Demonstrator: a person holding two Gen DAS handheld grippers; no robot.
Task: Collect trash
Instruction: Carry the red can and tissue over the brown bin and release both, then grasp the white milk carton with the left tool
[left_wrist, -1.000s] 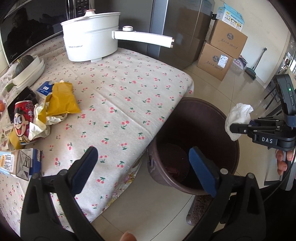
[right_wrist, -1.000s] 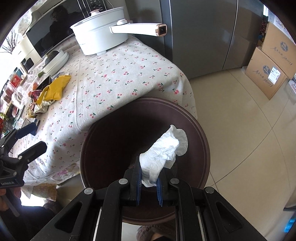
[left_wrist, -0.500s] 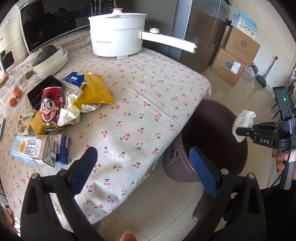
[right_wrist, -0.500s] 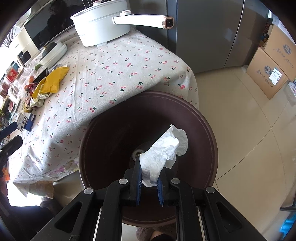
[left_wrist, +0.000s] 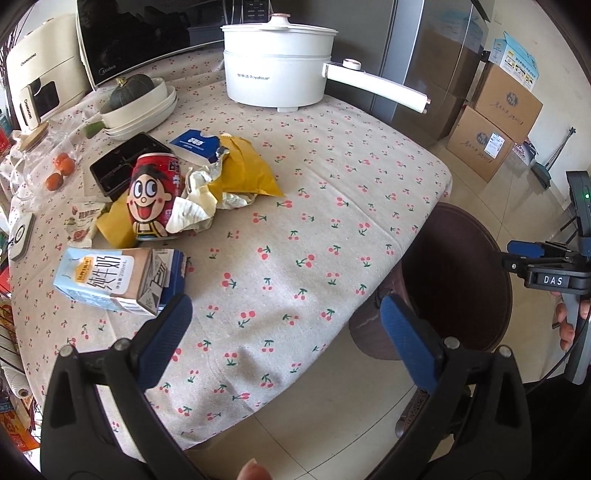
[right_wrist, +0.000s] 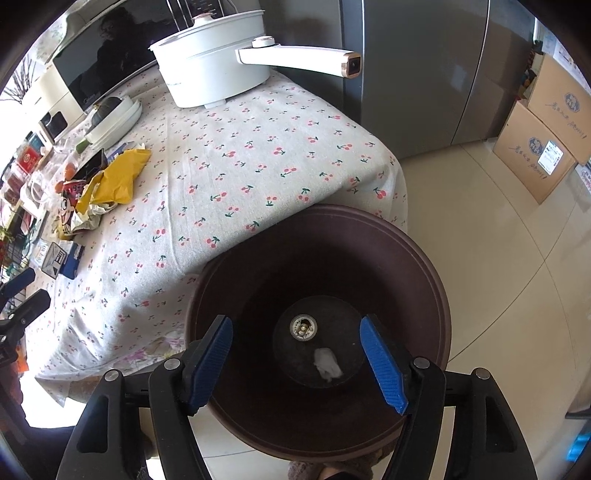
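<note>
My right gripper (right_wrist: 297, 363) is open and empty above the brown trash bin (right_wrist: 424, 266). A crumpled white tissue (right_wrist: 327, 363) lies on the bin's bottom. My left gripper (left_wrist: 286, 343) is open and empty over the near edge of the cherry-print table (left_wrist: 332, 206). On the table's left lie a milk carton (left_wrist: 107, 278), a red cartoon can (left_wrist: 153, 195), a yellow wrapper (left_wrist: 245, 170) with crumpled paper, and a blue packet (left_wrist: 194, 144). The bin (left_wrist: 458, 280) and the right gripper (left_wrist: 524, 254) show at the right of the left wrist view.
A white electric pot (left_wrist: 277, 70) with a long handle stands at the table's back. Stacked white dishes with a dark squash (left_wrist: 136, 103), a black tray (left_wrist: 125, 162) and small oranges (left_wrist: 61, 168) sit at the left. Cardboard boxes (left_wrist: 495, 125) stand on the tiled floor by the fridge.
My right gripper opened and the white tissue dropped into the bin. My left gripper moved left, from over the bin towards the trash on the table.
</note>
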